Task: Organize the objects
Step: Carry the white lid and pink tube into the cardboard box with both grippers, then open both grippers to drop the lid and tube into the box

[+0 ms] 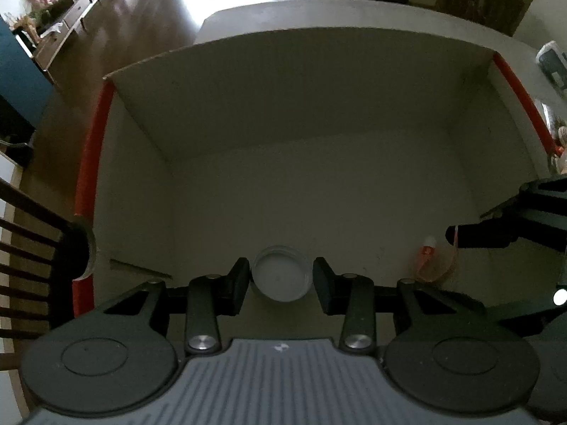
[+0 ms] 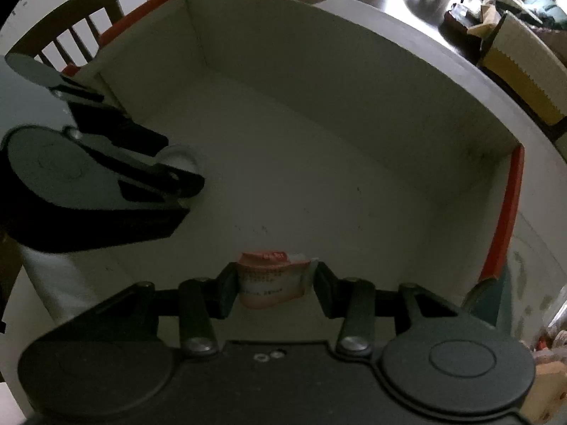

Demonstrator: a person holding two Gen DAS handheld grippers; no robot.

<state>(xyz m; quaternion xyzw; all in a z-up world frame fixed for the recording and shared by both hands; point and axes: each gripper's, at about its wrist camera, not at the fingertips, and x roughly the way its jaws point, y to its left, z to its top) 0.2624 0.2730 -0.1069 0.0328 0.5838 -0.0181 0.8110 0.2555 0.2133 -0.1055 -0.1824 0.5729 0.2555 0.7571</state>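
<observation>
Dim daylight falls across a pale table [image 1: 354, 10] on a dark wood floor, with a wooden chair [image 2: 88, 21] drawn up at one side. On the table sits a large open cardboard box [image 1: 301, 81], off-white inside and red along the outer edges of its side walls. Both handheld grippers reach down into it.

Between the fingers of the left gripper [image 1: 281, 279] sits a small round white container [image 1: 281, 278], seen from above, low over the box floor near the front wall. The fingers stand close on either side of it, one touching and a thin gap showing at the other, so whether it is truly gripped is not clear.

Over on the right side of the box, the right gripper [image 2: 274, 283] is clenched on a small pink and white packet [image 2: 273, 279] printed with tiny text too blurred to read. The packet is crumpled between the fingers, close above the box floor.
</observation>
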